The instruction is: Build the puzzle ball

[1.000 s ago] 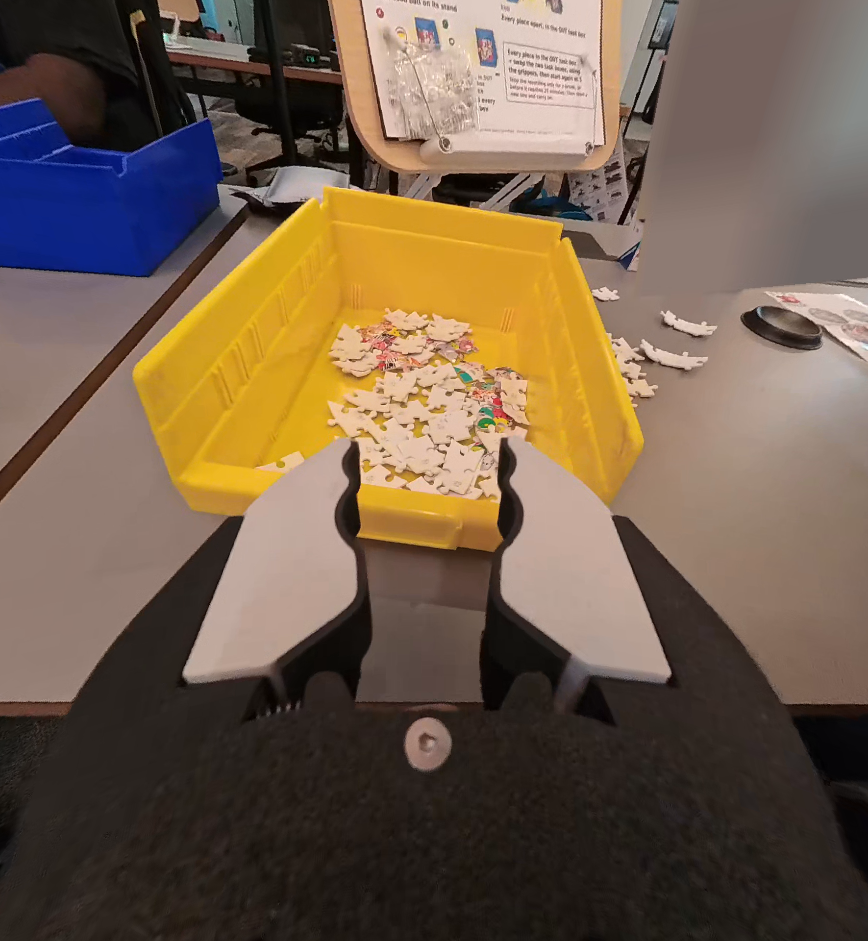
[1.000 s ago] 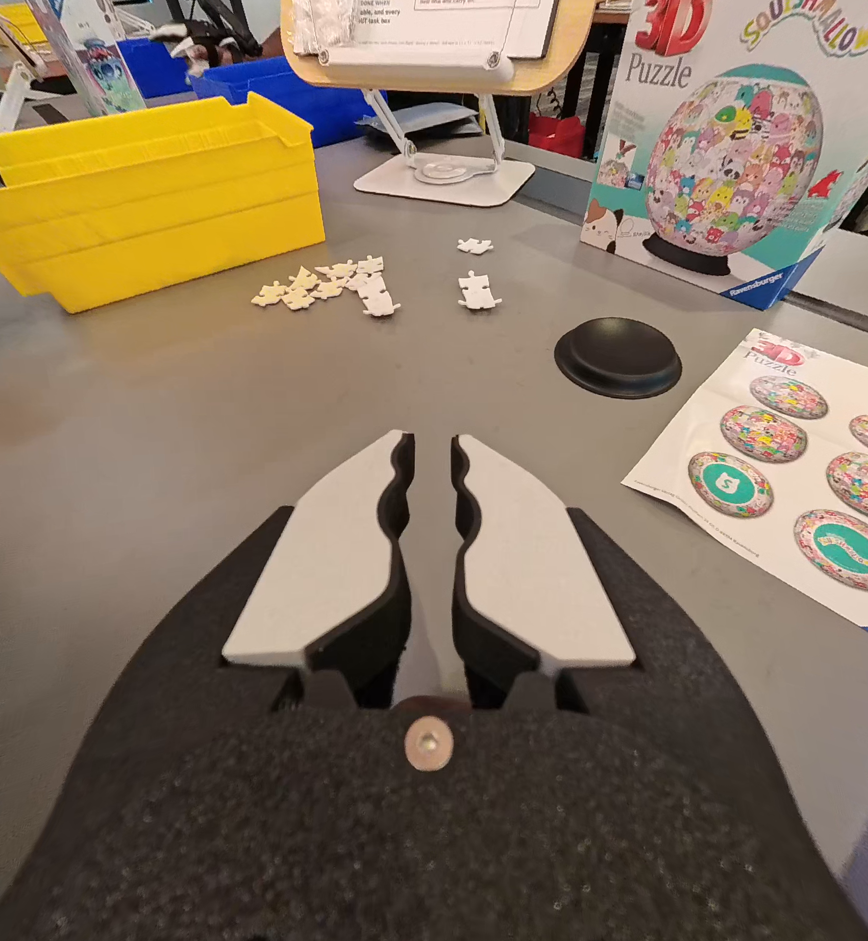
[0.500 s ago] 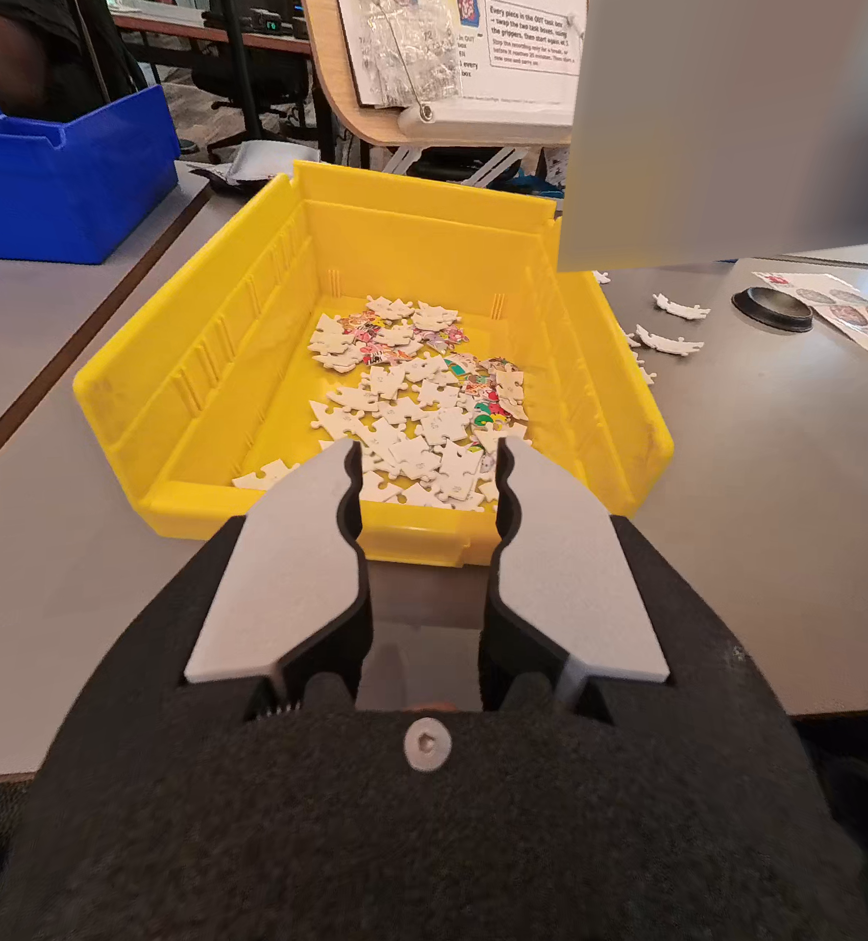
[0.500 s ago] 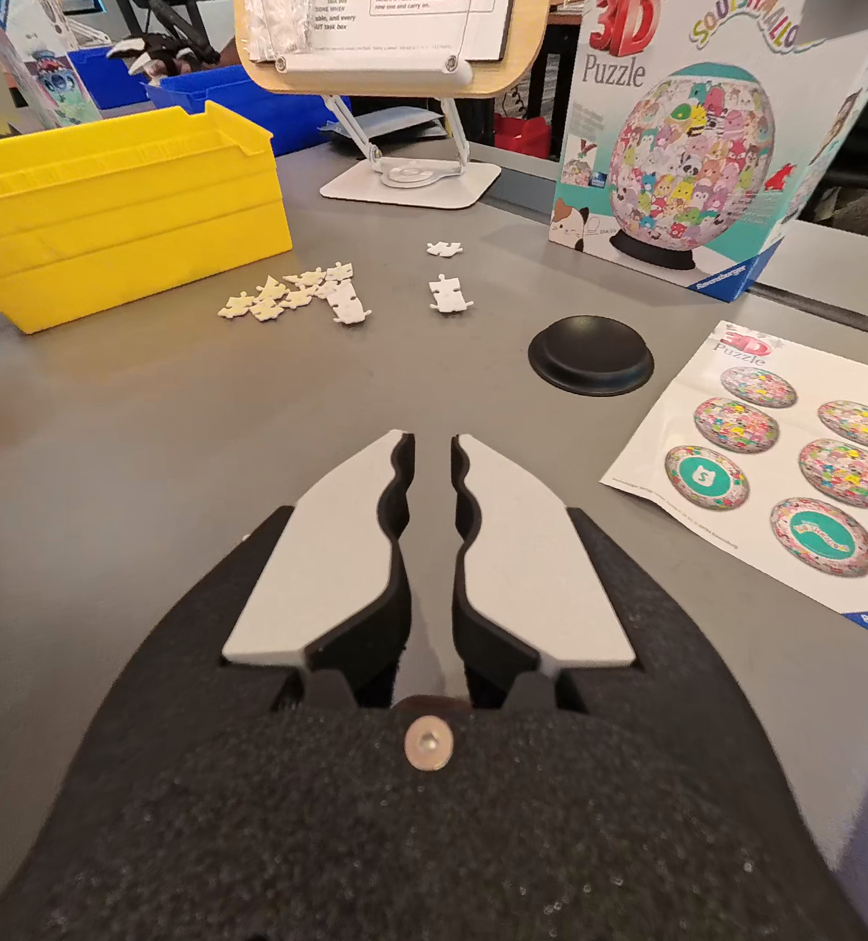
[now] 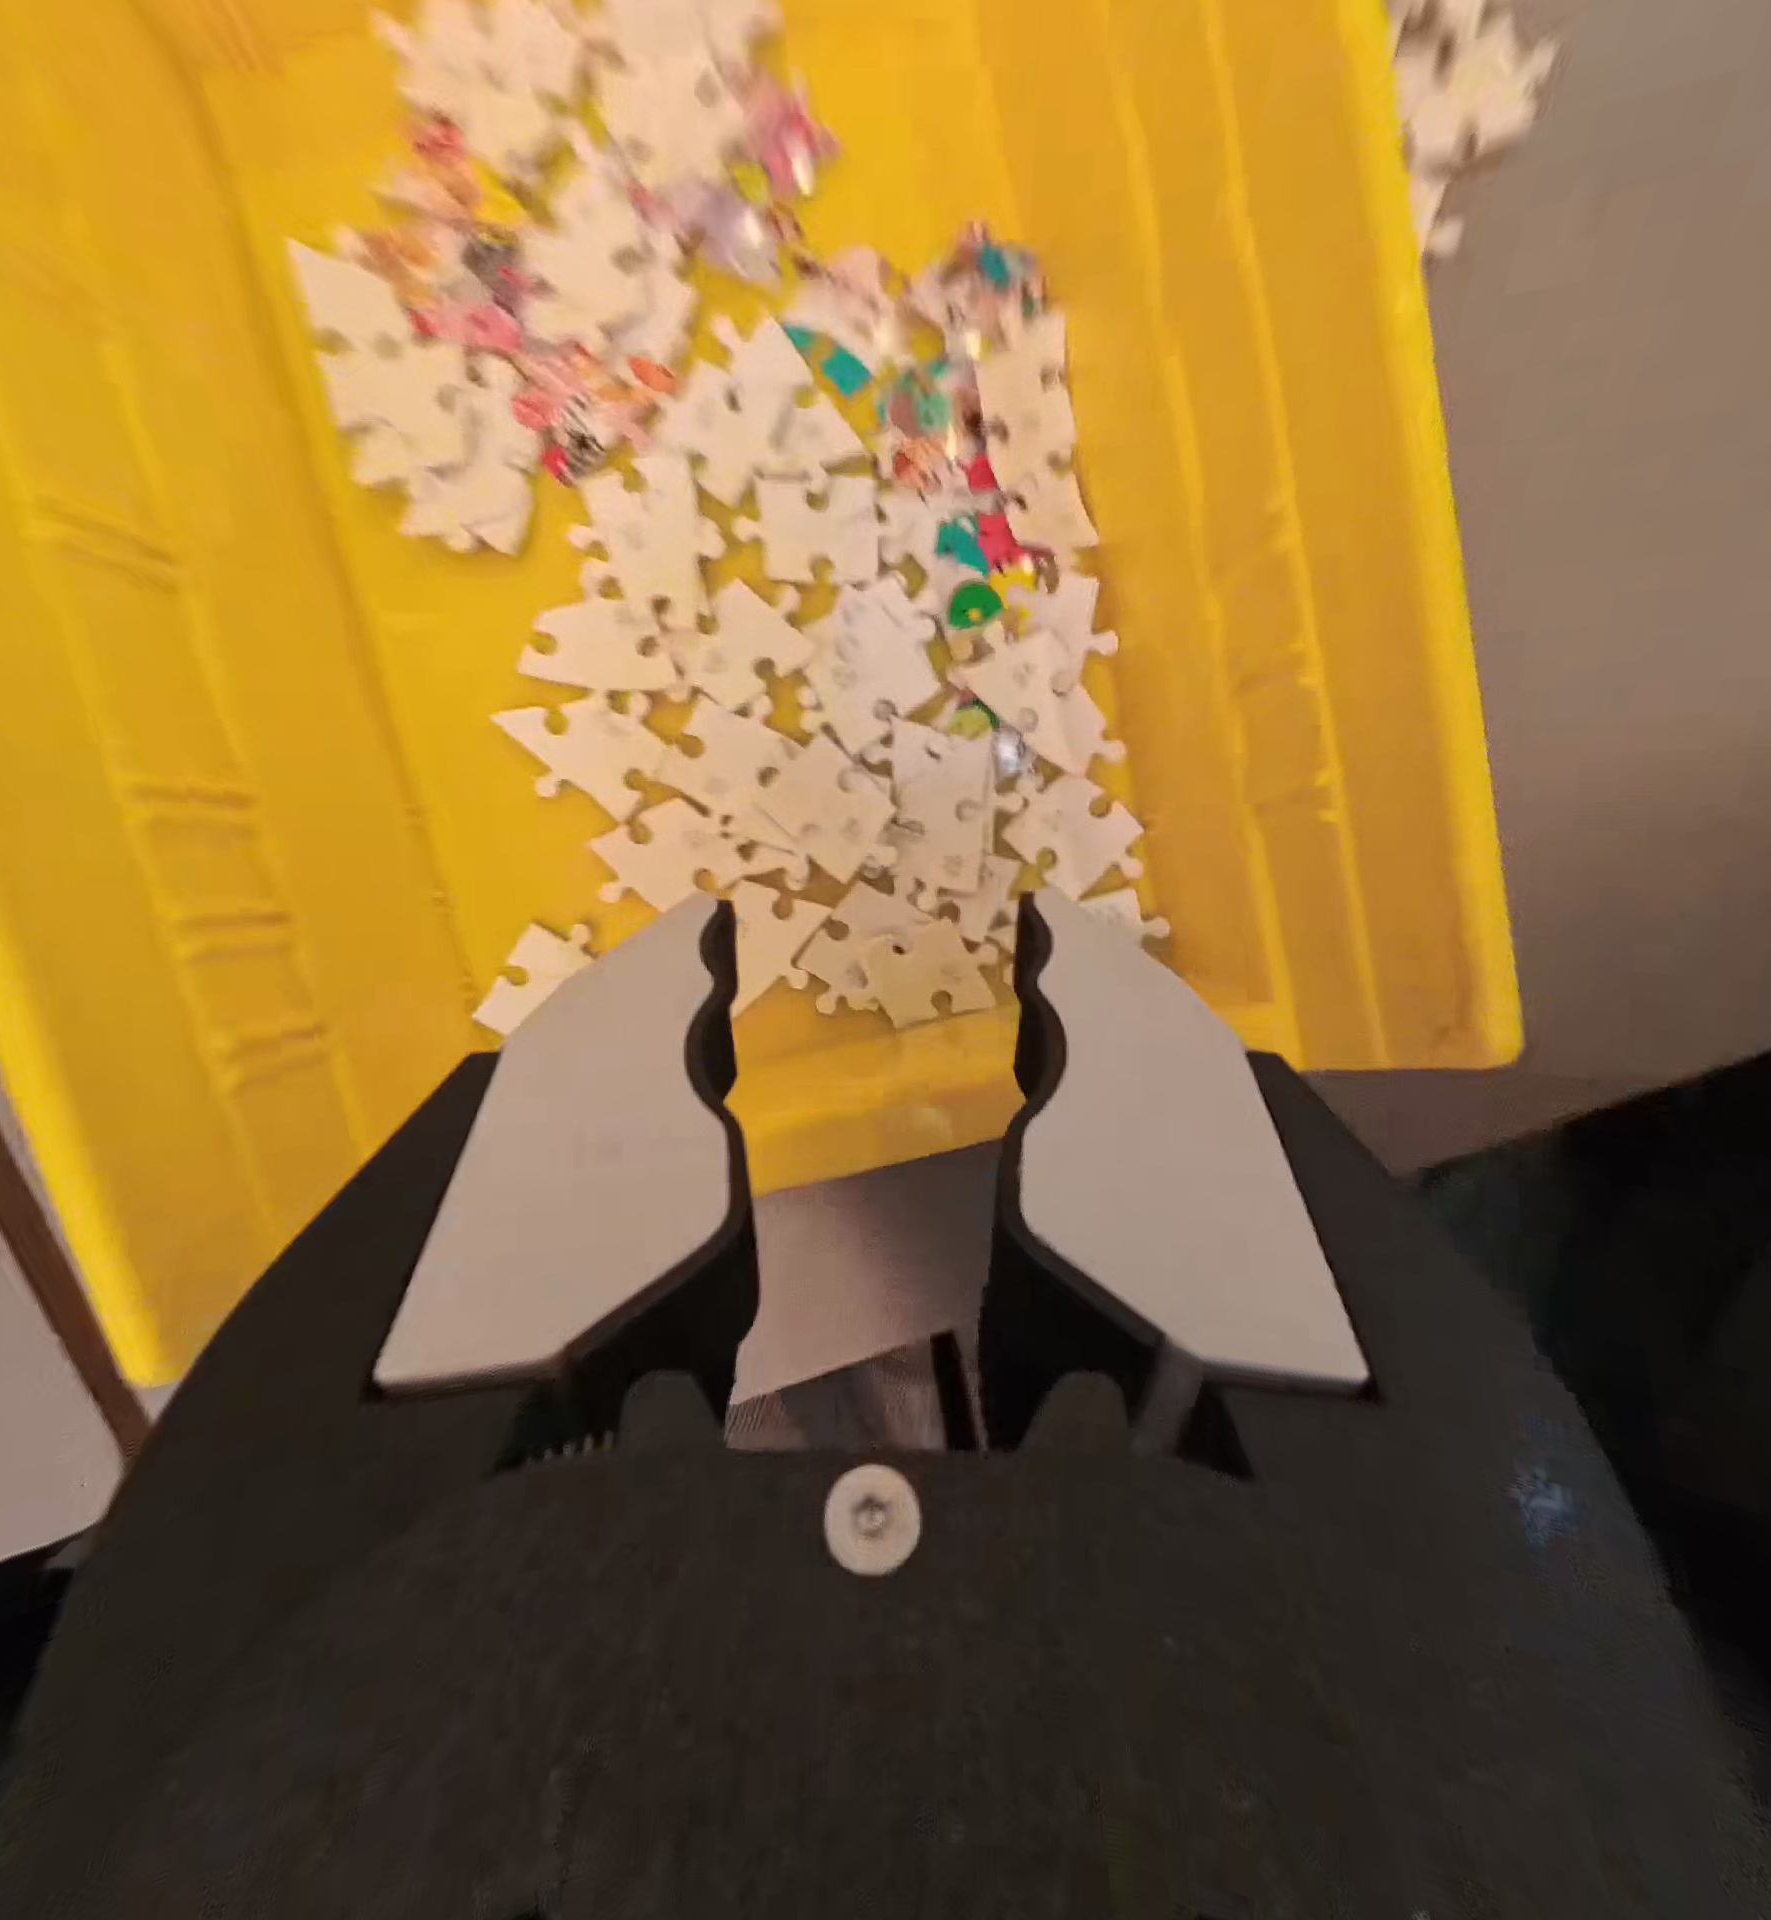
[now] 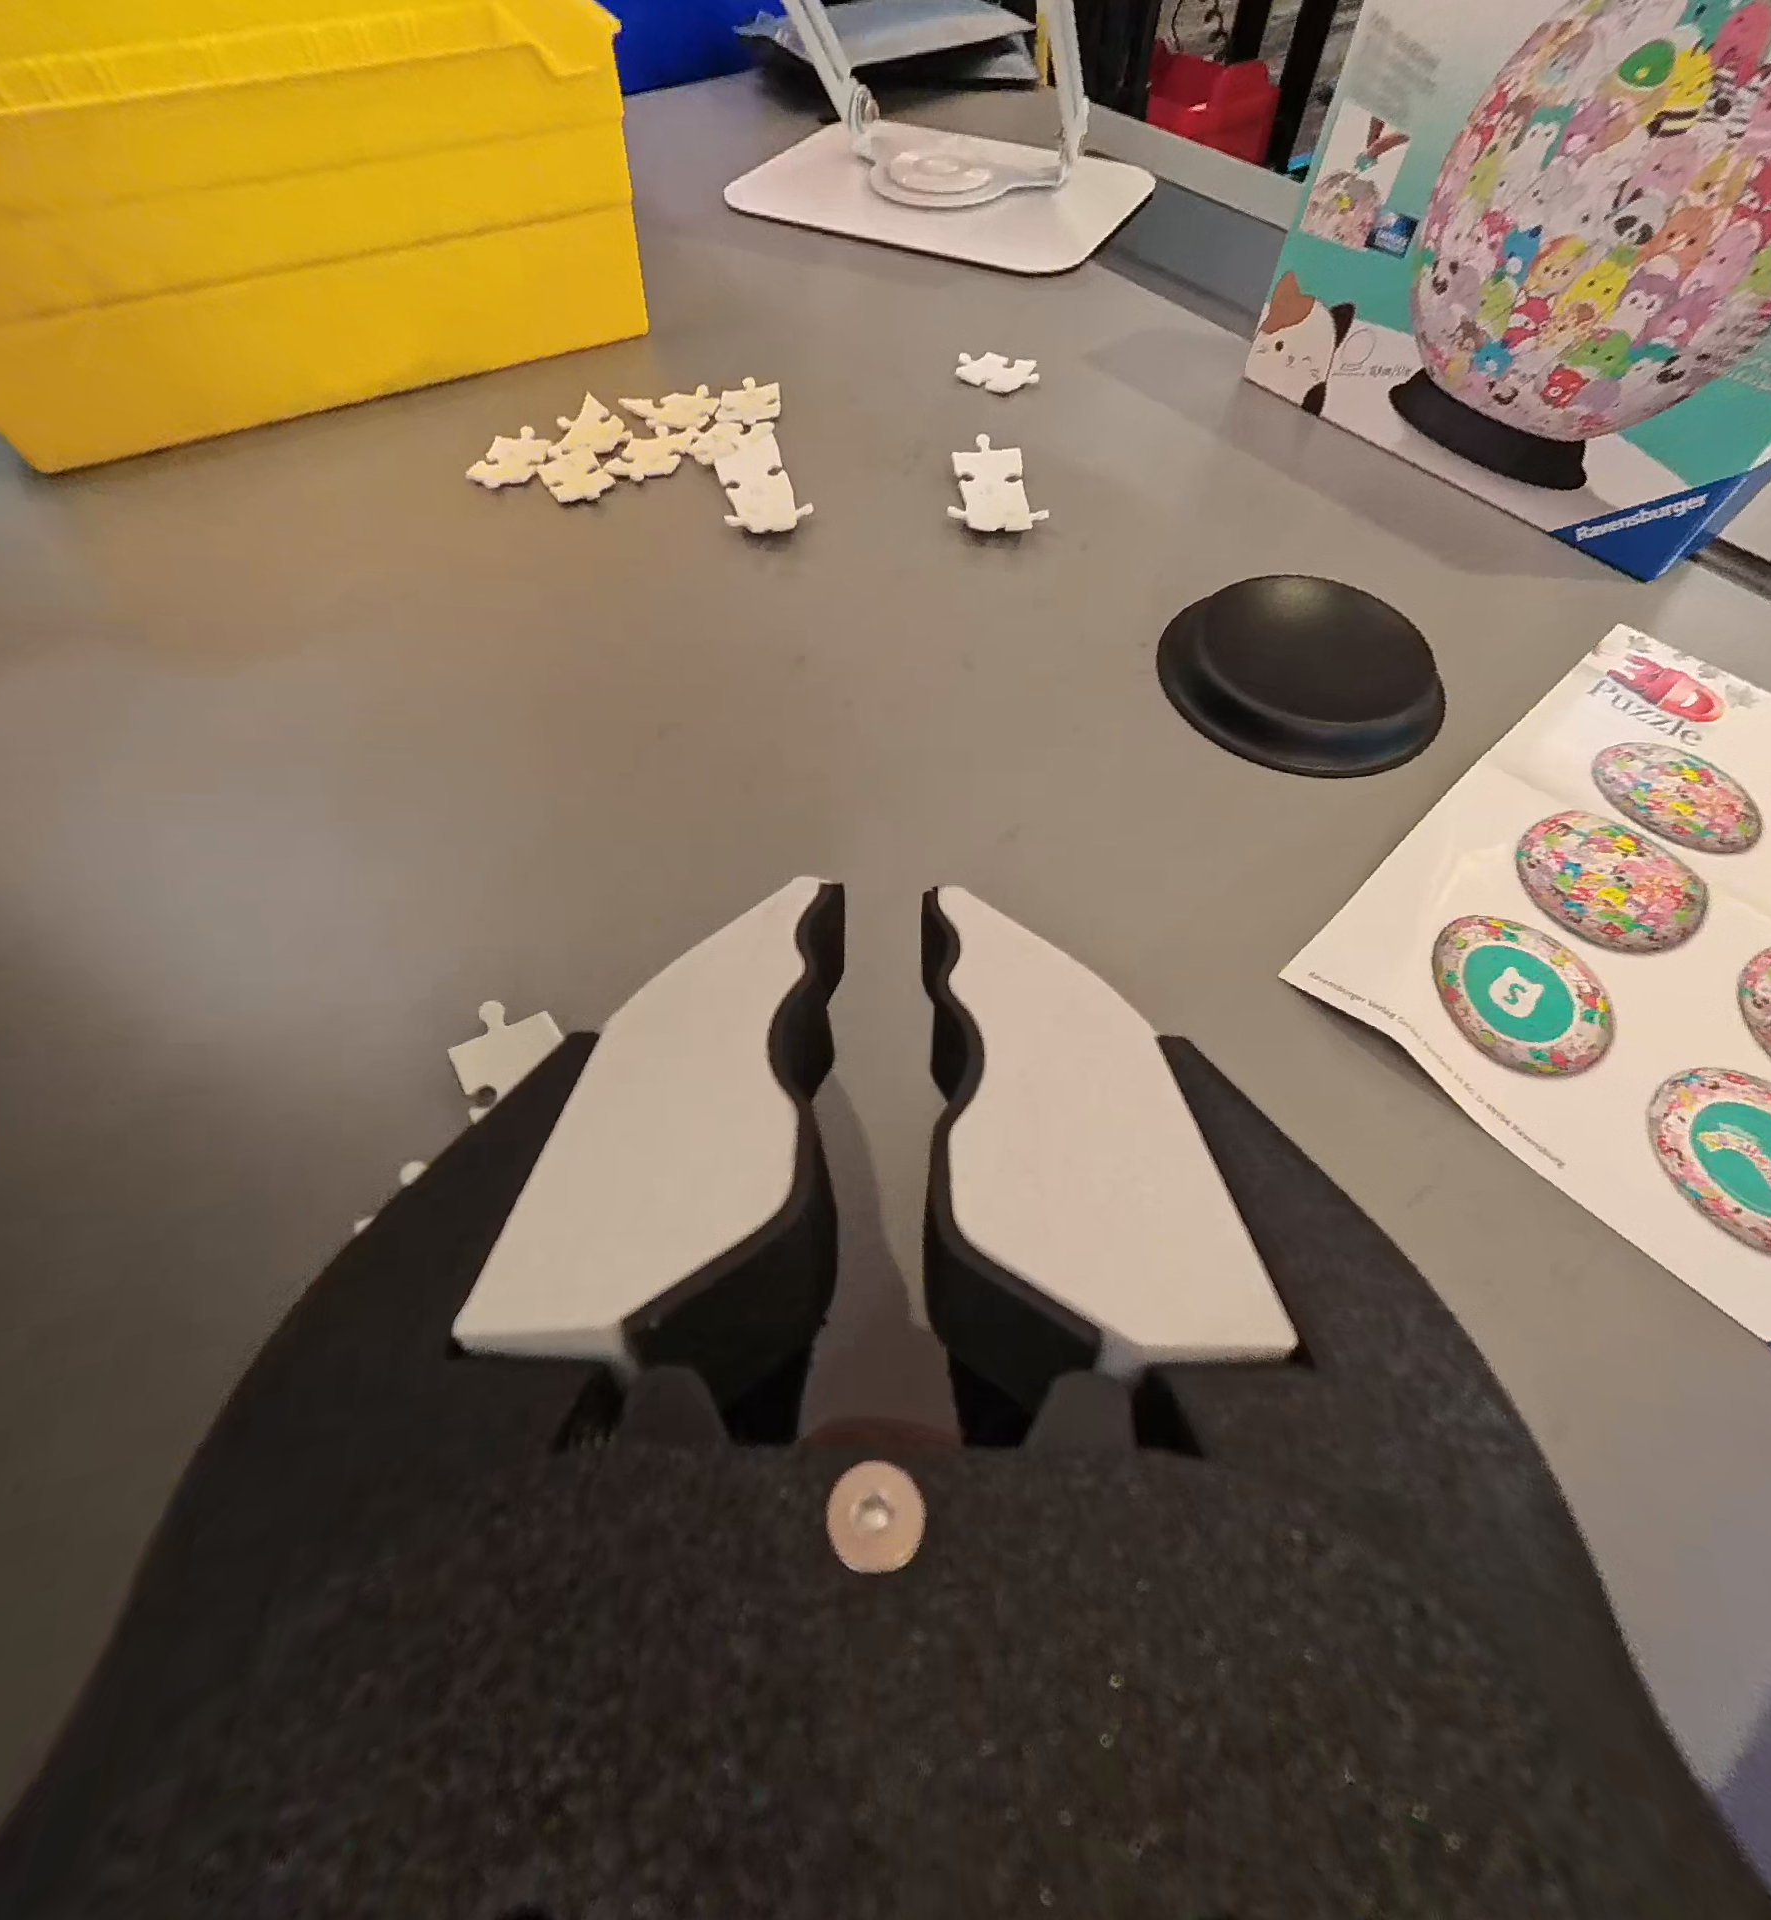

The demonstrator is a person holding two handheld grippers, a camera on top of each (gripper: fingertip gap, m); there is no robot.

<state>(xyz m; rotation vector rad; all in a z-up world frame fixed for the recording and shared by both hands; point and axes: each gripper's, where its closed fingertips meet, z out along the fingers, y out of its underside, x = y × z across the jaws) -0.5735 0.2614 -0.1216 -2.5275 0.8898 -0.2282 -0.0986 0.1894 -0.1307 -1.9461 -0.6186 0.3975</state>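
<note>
The yellow bin point(image 5: 1265, 540) held a loose heap of puzzle pieces point(image 5: 808, 727), most lying blank side up, a few showing colour; the heap sat toward the bin's right wall and near front lip, with bare yellow floor along the left. The left tool point(image 5: 870, 914) hung over the front lip with its jaws wide apart and nothing between them, tips above the nearest pieces. The view was blurred. A few more pieces point(image 5: 1463, 114) lay on the grey bench point(image 5: 1670, 520) just outside the right wall.

In the right wrist view the bin point(image 6: 278, 239) stood at the far left of the bench point(image 6: 445, 779). A cluster of pieces point(image 6: 642, 447) lay near its corner, two joined pieces point(image 6: 995, 488) and another small one point(image 6: 995, 369) sat apart to the right. The black stand point(image 6: 1296, 675) rested empty between those and the leaflet point(image 6: 1629, 987), which lay flat at the right edge. The puzzle box point(image 6: 1546, 260) stood upright behind. One piece point(image 6: 502, 1049) lay just beside the right tool point(image 6: 881, 894), partly hidden by it. That tool was narrowed to a thin gap, holding nothing, above a broad open stretch of bench in front of it.
</note>
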